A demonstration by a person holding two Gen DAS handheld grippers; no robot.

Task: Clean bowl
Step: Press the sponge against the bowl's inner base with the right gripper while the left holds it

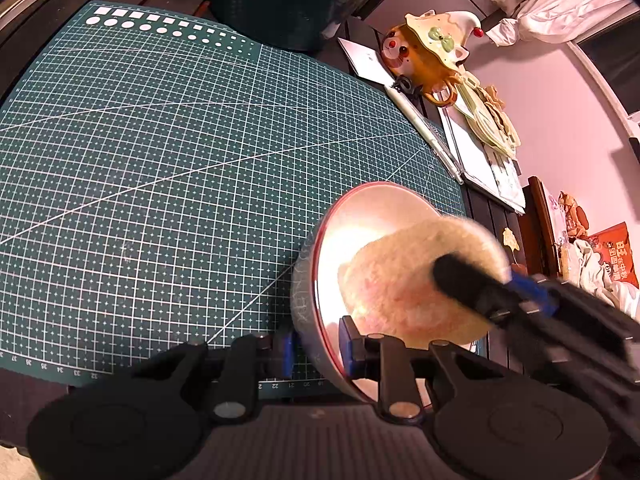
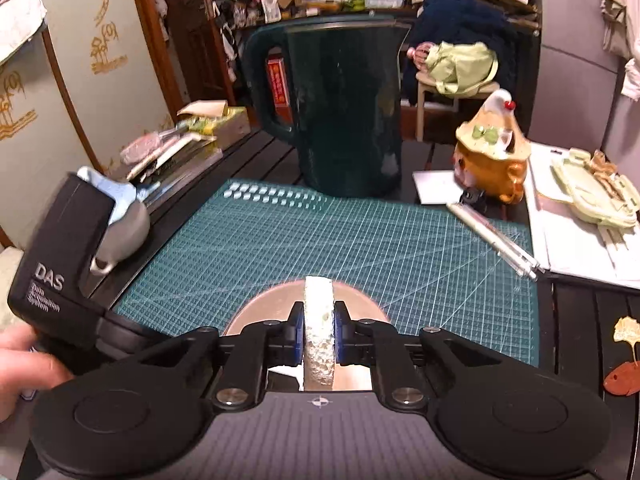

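Right up close in the left wrist view, the left tongs [image 1: 316,346] are clamped on the bowl [image 1: 360,216], one blue pad on the outside wall and the other inside, pinching the near rim. That holds the bowl tipped up on its side, open face turned to the right, over the near right corner of the green cutting mat [image 1: 180,160]. A pale round sponge [image 1: 416,280] is pressed into the bowl's inside, and the right tongs [image 1: 480,292] come in from the right, gripping it, a bit blurred. Past the bowl, further off to the right, a cat-shaped teapot [image 1: 424,56] sits with papers and a pen [image 1: 424,128] beside it. A dark jug [image 1: 272,4] stands at the mat's far edge.

Over on the right wrist view, the right tongs [image 2: 319,338] are squeezed together on the sponge [image 2: 319,320], which stands edge-on between the two blue pads. Just under and behind it you can see the bowl's [image 2: 272,304] curved rim. Off to the left of these tongs is the black body of the left tool [image 2: 60,272], with a hand [image 2: 24,364] on it at the frame edge. Straight ahead across the mat [image 2: 360,240] is the jug [image 2: 344,112], and the teapot [image 2: 492,152] is ahead to the right.
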